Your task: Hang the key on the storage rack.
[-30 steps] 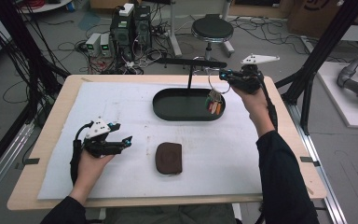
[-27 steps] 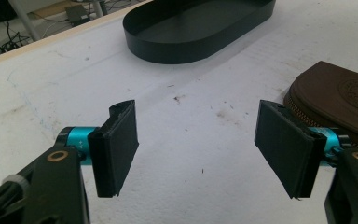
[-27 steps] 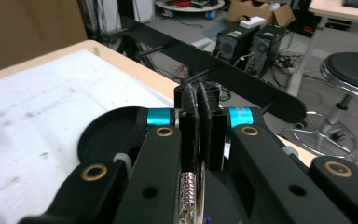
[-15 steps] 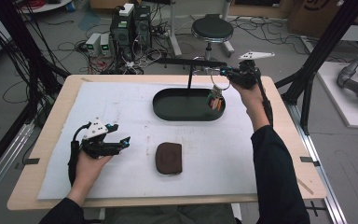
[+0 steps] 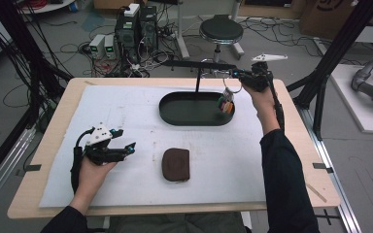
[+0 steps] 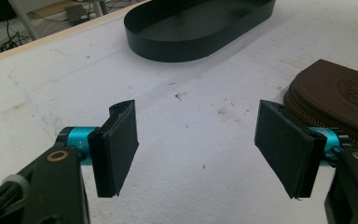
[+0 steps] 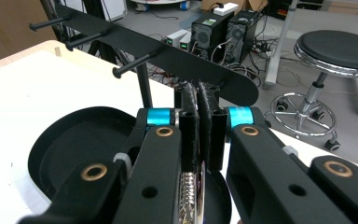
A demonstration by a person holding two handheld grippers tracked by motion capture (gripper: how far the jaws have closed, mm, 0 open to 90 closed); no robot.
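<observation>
Left gripper [image 5: 121, 149] rests near the table's left edge, jaws wide, nothing between. Brown pouch [image 5: 176, 164] sits cut off in its view. Right gripper [image 5: 234, 76], now slightly lower, pinches a key ring [image 5: 229, 90]; keys [image 5: 226, 104] hang vertically, half-hidden, over the black tray's [image 5: 184, 116] right end.

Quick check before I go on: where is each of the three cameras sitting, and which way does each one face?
High view: above the person's side, looking forward and down on the table; both forearms, the left gripper and the right gripper show.
Left gripper view: rides the left gripper, looking low across the white mat between its open jaws toward the black tray and the brown pouch.
Right gripper view: rides the right gripper, jaws shut on a key ring, facing the peg rack.
Shared: all three show the tray.
</observation>
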